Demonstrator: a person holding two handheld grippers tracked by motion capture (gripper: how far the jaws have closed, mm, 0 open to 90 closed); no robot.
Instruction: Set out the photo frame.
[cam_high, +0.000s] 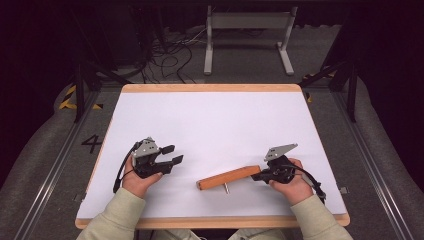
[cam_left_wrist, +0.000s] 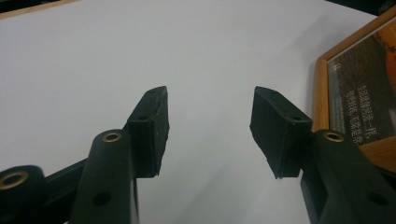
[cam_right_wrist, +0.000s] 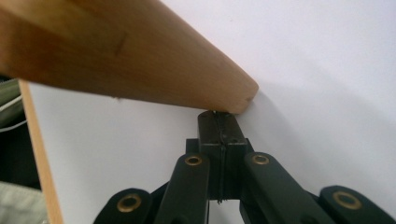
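A round wooden handle (cam_high: 228, 178) lies on the white table top (cam_high: 215, 125), slanting up to the right, with a small metal pin (cam_high: 226, 188) sticking out below its middle. My right gripper (cam_high: 258, 176) is at its right end. In the right gripper view the jaws are pressed flat together, and the right gripper (cam_right_wrist: 218, 116) touches the underside of the handle (cam_right_wrist: 116, 56) near its end. I cannot tell whether anything thin sits between the pads. My left gripper (cam_high: 173, 154) rests at the left of the table. The left gripper (cam_left_wrist: 210, 126) is open with nothing between its fingers.
The table has a wooden rim (cam_high: 210, 88). A wooden-framed panel with print (cam_left_wrist: 359, 88) shows at the right edge of the left gripper view. Beyond the table are a metal stand (cam_high: 247, 37) and floor cables (cam_high: 170, 55).
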